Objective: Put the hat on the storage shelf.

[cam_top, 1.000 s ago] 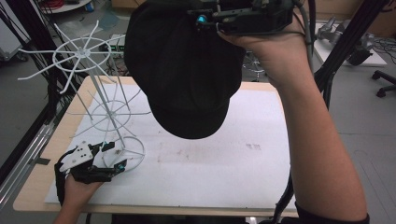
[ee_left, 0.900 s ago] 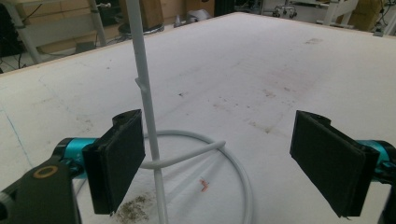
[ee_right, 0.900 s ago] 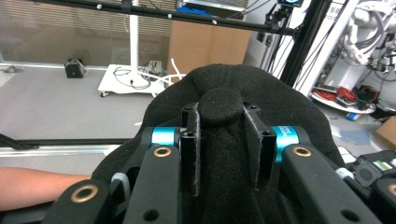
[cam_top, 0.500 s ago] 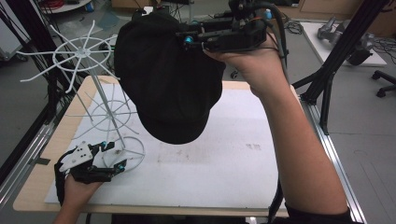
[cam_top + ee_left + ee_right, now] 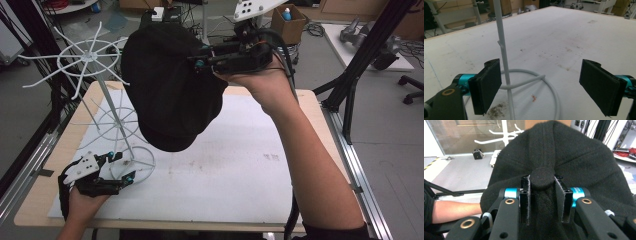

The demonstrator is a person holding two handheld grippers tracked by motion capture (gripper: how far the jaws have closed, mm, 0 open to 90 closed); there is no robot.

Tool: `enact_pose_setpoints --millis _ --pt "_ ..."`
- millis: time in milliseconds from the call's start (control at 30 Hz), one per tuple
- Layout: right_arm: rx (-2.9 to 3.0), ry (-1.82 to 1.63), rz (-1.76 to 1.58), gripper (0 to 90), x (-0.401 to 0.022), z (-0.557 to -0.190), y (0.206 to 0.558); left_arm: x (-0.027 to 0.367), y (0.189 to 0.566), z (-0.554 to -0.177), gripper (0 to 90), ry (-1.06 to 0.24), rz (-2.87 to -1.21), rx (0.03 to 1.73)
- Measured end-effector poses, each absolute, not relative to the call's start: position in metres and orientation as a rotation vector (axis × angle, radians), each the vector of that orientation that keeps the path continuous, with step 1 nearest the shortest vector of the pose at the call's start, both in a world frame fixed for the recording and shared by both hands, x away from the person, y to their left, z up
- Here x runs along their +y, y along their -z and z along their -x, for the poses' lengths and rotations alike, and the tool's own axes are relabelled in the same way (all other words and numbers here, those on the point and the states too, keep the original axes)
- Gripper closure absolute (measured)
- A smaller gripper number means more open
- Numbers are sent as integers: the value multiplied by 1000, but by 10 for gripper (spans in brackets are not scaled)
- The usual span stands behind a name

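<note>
A black cap [image 5: 170, 90] hangs in the air over the table's middle left, beside the top wheel of a white wire stand [image 5: 87, 57]. My right gripper [image 5: 200, 59] is shut on the cap's crown, its pads [image 5: 526, 200] pinching the fabric around the top button [image 5: 542, 178]. The stand's thin pole [image 5: 503, 50] rises from a ring base [image 5: 549, 85] on the white table top. My left gripper [image 5: 120, 167] rests at that base, open, its jaws either side of the ring with the pole just inside the left pad [image 5: 487, 85].
The white mat [image 5: 240, 165] covers most of the wooden table [image 5: 310, 100]. A black frame post [image 5: 365, 55] stands at the right. Boxes and cables lie on the floor beyond the far edge. A forearm [image 5: 454, 210] shows low in the right gripper view.
My right hand has carried the cap down and to the left, closer to the stand's top wheel. The left gripper has stayed at the base.
</note>
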State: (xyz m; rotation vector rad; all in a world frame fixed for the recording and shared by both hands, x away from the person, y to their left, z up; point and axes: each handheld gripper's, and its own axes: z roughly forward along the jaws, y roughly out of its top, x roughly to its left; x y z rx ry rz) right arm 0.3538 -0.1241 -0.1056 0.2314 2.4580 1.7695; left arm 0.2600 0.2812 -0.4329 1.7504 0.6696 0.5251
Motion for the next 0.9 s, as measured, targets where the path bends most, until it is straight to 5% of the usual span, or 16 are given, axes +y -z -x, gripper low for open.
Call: enact_pose_setpoints --millis 900 --pt "2469 -1760 -285 645 -129 -356 134 281 434 -260 180 -523 -1756 668"
